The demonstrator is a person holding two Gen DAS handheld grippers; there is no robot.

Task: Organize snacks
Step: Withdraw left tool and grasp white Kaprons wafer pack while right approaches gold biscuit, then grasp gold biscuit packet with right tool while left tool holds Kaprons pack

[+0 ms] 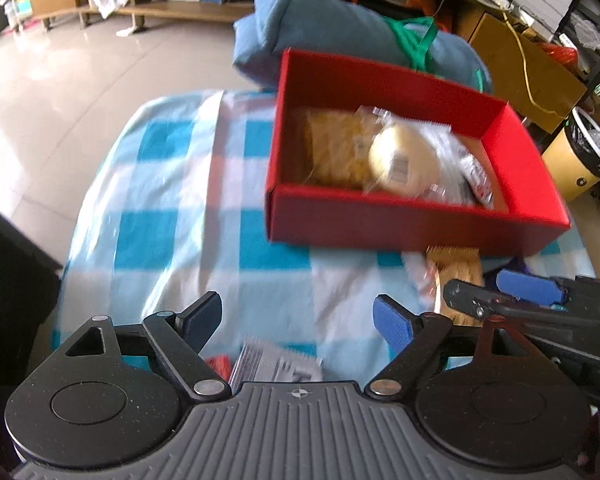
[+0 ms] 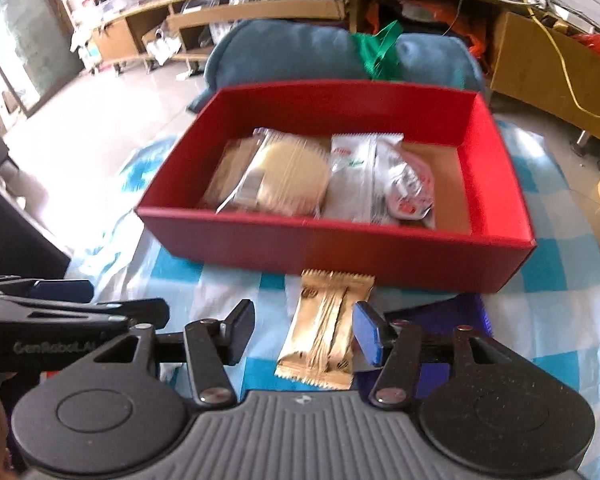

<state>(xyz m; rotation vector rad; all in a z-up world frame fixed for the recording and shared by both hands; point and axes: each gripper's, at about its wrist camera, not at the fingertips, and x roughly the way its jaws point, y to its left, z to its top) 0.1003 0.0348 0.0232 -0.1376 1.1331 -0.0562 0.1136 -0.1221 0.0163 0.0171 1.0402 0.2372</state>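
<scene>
A red box (image 2: pixel 340 244) (image 1: pixel 380 224) sits on the blue checked cloth (image 1: pixel 172 208). It holds a round pale cake in clear wrap (image 2: pixel 292 176) (image 1: pixel 404 160), a brown packet under it and white-red packets (image 2: pixel 384 176). A gold snack packet (image 2: pixel 324 332) (image 1: pixel 458 276) lies on the cloth in front of the box. My right gripper (image 2: pixel 304 332) is open with its fingers on either side of the gold packet. My left gripper (image 1: pixel 298 320) is open and empty above a silver-and-red wrapper (image 1: pixel 276 364) near its base.
A blue rolled cushion with a green strap (image 2: pixel 340 56) lies behind the box. A dark blue packet (image 2: pixel 452 312) lies under the right gripper's right finger. Wooden shelving (image 2: pixel 260 4) and a yellow bin (image 1: pixel 580 160) stand on the floor beyond.
</scene>
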